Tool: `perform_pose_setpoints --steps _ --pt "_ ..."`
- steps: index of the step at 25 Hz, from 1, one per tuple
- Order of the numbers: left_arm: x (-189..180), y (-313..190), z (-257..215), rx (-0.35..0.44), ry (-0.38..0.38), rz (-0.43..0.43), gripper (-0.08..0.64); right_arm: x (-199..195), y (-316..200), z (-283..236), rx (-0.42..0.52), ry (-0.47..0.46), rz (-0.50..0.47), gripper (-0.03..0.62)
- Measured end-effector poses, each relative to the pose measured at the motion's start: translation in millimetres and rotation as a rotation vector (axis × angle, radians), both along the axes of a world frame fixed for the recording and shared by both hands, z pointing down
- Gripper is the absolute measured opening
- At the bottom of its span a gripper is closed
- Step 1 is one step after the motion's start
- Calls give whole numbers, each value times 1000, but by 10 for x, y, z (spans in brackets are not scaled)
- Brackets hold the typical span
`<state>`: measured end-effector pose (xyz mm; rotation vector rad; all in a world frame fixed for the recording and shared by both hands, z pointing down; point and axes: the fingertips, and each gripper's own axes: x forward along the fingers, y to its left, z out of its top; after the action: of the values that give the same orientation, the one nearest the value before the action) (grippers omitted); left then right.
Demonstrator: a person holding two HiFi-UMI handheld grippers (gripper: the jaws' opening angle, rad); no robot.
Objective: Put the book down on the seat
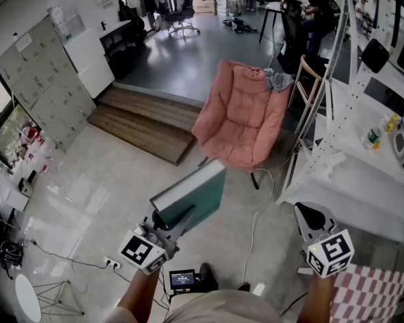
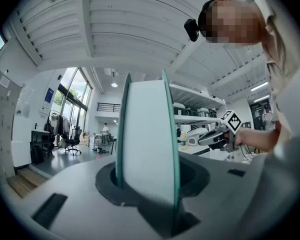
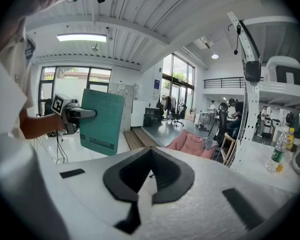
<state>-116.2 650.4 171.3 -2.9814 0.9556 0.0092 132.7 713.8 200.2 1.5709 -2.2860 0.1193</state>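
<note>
Your left gripper (image 1: 178, 219) clamps the teal book (image 1: 194, 192); right gripper (image 1: 308, 215) closed, empty; pink chair (image 1: 246, 116) at twelve o'clock.

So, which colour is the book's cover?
The book is teal green, seen best in the right gripper view.

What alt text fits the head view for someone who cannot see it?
The left tongs grip a teal book by its near end, held out toward a pink armchair that stands ahead on the pale floor. The right tongs, at lower right beside a white table, hold nothing.
</note>
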Motion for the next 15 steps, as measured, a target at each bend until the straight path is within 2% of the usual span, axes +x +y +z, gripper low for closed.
perform_pose_setpoints --steps 15 --pt "-544 -558 33 -3 17 12 154 -534 -518 17 5 -24 11 -9"
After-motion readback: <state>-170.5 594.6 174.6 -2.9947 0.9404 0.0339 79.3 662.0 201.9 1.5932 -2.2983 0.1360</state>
